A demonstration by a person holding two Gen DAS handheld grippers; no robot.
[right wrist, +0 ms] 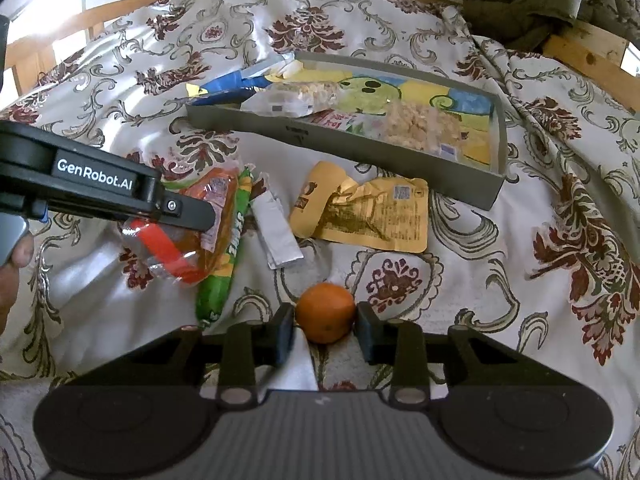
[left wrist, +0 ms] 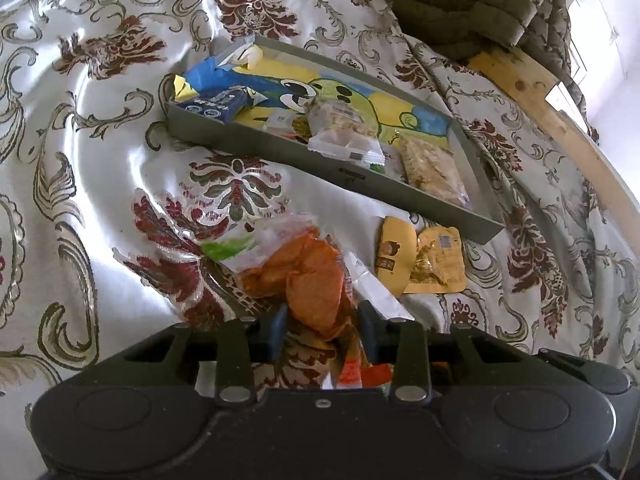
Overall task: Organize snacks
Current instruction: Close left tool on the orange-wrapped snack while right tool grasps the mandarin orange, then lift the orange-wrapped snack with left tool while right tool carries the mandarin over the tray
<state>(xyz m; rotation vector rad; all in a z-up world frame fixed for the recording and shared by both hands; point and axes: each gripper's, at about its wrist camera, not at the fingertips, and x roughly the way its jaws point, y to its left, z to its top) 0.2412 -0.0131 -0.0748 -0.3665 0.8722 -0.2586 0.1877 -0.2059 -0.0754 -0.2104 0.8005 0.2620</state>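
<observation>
**Both grippers close in on snacks lying short of the tray**

While the grey tray (right wrist: 400, 160) sits well ahead of both sets of jaws on the floral bedspread (left wrist: 100, 160), each gripper works on a loose snack beside it. The right gripper (right wrist: 325, 320) has the orange (right wrist: 326, 312) squarely between its jaws, which stand narrow, the pads touching the fruit's flanks or very nearly so; round, firm and dimpled, it suits a grip across its widest part. The left gripper (left wrist: 324, 320) straddles the chip bag (left wrist: 304, 280), a clear crinkly pouch showing orange crisps, with red and green printing. Its jaws are narrowed around the bag's near end, and the film bunches between them, so it looks pinched, though I cannot be sure how firmly. Such a slack, slippery bag probably needs that low grip on a gathered part.

Just ahead of the right jaws lie a flat silver wrapper (right wrist: 276, 228) and a crumpled yellow foil pouch (right wrist: 368, 212), both soft and thin, still outside the tray. Inside the tray, pale puffed-rice bars (right wrist: 420, 124) in clear wrap and a blue packet (left wrist: 218, 106) rest on a cartoon-printed liner. A quilted olive jacket (left wrist: 480, 0) is heaped far beyond, near the bed's wooden frame.
</observation>
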